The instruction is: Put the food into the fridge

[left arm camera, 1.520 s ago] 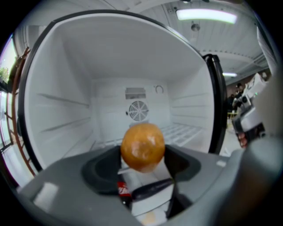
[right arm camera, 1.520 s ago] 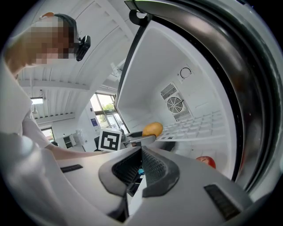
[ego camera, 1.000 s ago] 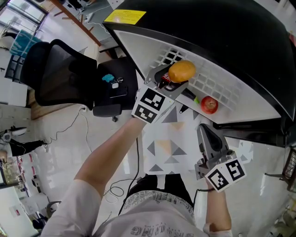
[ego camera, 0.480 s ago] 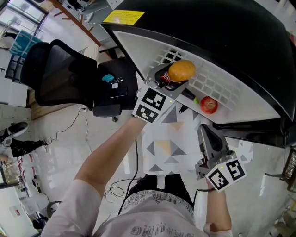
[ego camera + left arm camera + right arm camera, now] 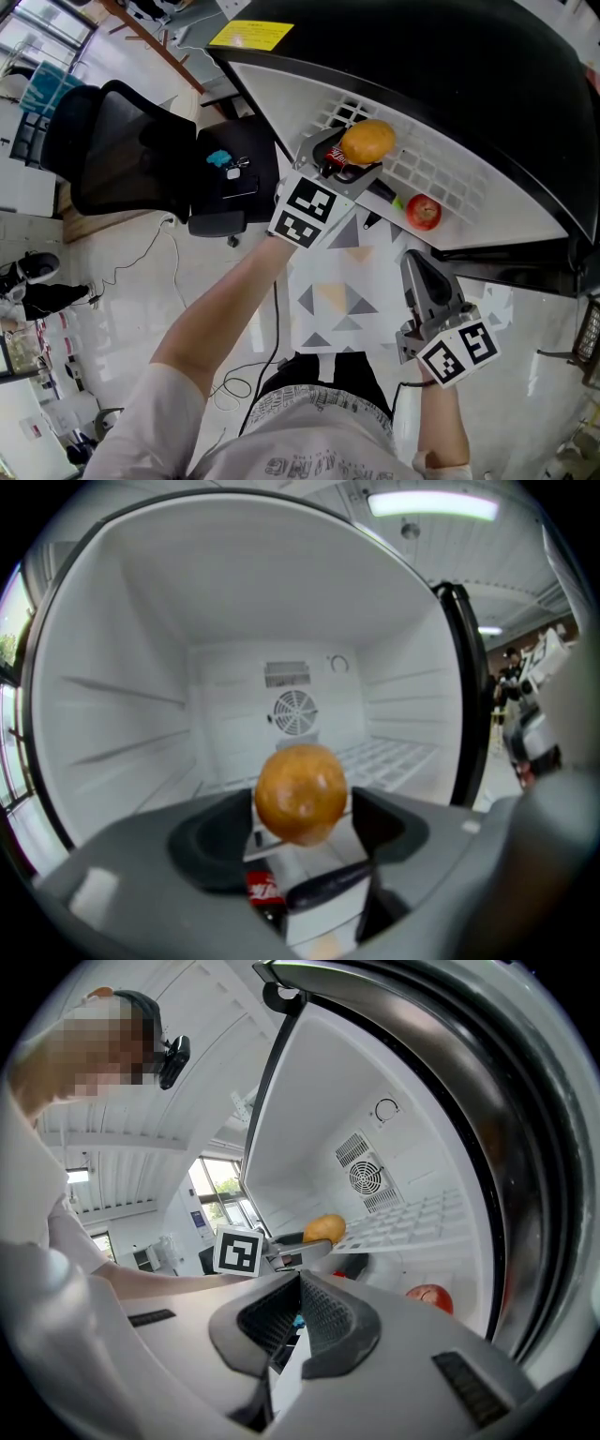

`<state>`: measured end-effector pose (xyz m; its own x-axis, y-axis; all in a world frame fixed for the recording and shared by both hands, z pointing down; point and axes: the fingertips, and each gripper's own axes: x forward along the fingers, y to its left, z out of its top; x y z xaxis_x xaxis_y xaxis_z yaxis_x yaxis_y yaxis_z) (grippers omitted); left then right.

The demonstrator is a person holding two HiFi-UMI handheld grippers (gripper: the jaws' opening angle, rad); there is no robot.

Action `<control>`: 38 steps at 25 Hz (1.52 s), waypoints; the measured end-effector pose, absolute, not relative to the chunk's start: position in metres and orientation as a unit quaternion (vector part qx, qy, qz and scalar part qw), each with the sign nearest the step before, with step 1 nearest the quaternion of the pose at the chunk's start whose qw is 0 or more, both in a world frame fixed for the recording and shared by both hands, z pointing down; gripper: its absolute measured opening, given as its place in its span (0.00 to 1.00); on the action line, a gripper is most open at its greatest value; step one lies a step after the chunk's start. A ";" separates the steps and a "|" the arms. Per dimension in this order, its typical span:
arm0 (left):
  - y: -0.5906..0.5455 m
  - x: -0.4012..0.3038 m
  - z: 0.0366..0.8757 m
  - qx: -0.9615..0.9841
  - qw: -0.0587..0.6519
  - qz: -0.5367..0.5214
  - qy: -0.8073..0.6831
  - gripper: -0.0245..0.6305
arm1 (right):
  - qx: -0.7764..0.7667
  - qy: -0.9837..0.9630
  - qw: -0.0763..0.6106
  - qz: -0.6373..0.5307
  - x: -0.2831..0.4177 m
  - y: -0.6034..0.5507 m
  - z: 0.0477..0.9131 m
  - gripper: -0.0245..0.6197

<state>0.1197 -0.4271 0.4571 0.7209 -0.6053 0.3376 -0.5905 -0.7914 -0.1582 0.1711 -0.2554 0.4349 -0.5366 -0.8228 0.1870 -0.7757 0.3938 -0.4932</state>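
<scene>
Orange (image 5: 367,142) over shelf (image 5: 452,174) front edge

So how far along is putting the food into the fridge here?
Done: a red apple lies on the wire shelf inside the fridge. In hand: the left gripper has an orange between its jaws at the shelf's front, and they are opening. Left: finishing the orange's release; the right gripper is shut and empty.

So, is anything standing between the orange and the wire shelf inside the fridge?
Nothing visible does. The orange sits between the left gripper's opening jaws at the fridge mouth, and the wire shelf ahead looks bare. The apple lies off to the right, lower down.
</scene>
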 end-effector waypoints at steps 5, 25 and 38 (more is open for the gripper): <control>-0.426 0.119 0.455 -0.928 0.020 -0.186 0.322 0.58 | -0.479 0.834 0.043 -0.269 0.170 -0.255 0.433 0.04; -0.344 0.054 0.426 -0.943 -0.012 -0.141 0.302 0.43 | -0.494 0.834 0.039 -0.243 0.143 -0.235 0.407 0.04; -0.258 0.007 0.403 -0.950 0.003 -0.123 0.286 0.25 | -0.519 0.825 0.043 -0.221 0.111 -0.197 0.380 0.04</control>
<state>0.0066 -0.2584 0.4032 0.8062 -0.5445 0.2314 -0.5431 -0.8362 -0.0755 0.1107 -0.1973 0.3805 -0.4577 -0.8747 0.1592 -0.8372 0.3637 -0.4085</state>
